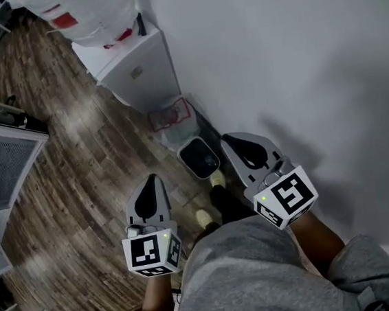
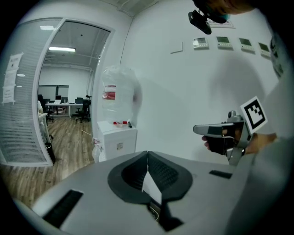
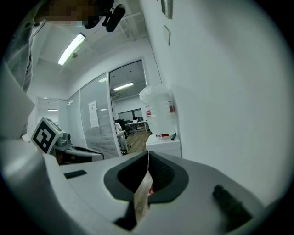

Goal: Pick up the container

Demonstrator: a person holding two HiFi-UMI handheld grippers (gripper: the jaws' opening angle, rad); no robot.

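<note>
Bottle (image 1: 90,14) on cabinet (image 1: 137,67), against wall (image 1: 294,51); on floor (image 1: 65,172), basket (image 1: 173,119) beside cabinet; bin (image 1: 199,156) beside basket, nearer.

The left gripper (image 1: 150,185) and right gripper (image 1: 233,140) are held out side by side, a little apart, both pointing forward and slightly downward. Each has its jaws pressed together with nothing between them.

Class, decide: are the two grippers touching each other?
Apart. The head view shows a plain gap, with floor and a shoe between the left gripper and the right gripper.
</note>
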